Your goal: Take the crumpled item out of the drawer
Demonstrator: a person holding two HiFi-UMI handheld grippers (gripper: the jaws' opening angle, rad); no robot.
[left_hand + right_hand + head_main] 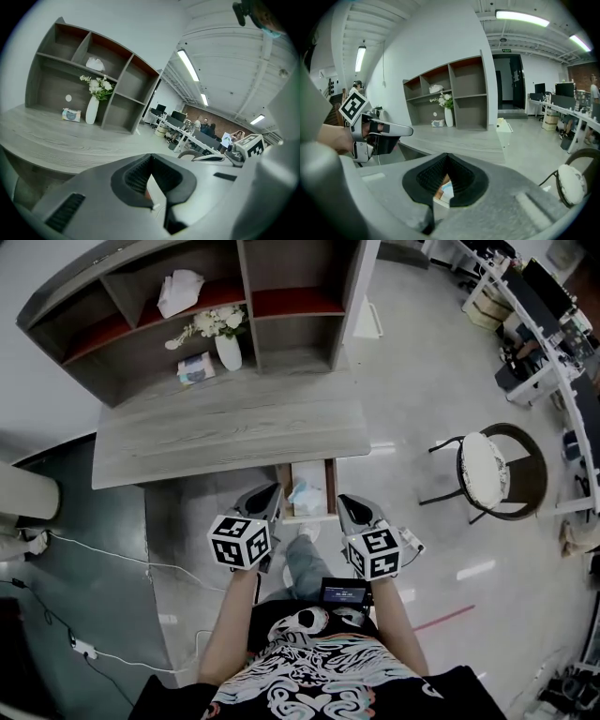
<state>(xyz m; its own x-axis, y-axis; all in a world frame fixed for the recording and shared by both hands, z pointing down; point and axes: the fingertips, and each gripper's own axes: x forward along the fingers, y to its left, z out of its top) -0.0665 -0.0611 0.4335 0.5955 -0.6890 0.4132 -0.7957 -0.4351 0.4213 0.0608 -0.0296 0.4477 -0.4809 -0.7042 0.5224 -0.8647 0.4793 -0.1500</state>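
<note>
Both forearms (230, 624) stretched forward, left gripper (274, 489) and right gripper (343, 499) closed, empty, flanking open drawer (330, 486) holding crumpled item (305, 495)

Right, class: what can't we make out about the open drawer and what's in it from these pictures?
The crumpled item: head view, too small to identify; right gripper view shows only a sliver past the right tool's body.
The drawer's back: head view, hidden under the desktop.
Left gripper view: the left tool's body hides nearly all of the drawer.
</note>
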